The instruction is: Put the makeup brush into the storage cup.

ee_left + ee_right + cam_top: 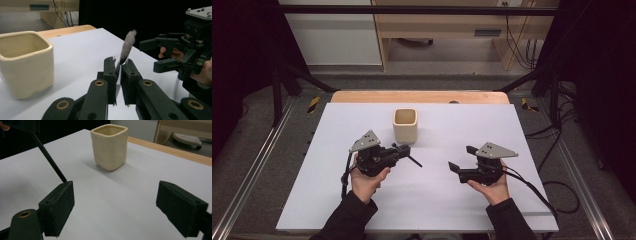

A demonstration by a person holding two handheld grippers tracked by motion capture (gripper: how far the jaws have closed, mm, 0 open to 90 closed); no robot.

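A cream square cup [405, 126] stands upright and empty on the white board [362, 200], and it also appears in the left gripper view [25, 65] and the right gripper view [109, 147]. My left gripper [404, 149] [119, 65] hovers just in front of the cup and is shut on a thin brush [127, 47] with a grey tuft. The brush's black stem [414, 161] [48, 157] sticks out toward the right. My right gripper [462, 157] [116, 202] [160, 55] is open to the right of the brush, its jaws wide apart with nothing between them.
The board lies on a wooden table [419, 96] whose far edge shows behind the cup. Black frame posts [277, 85] stand at both sides. Beyond the table are a wooden shelf unit [437, 30] and cables on the floor [557, 190].
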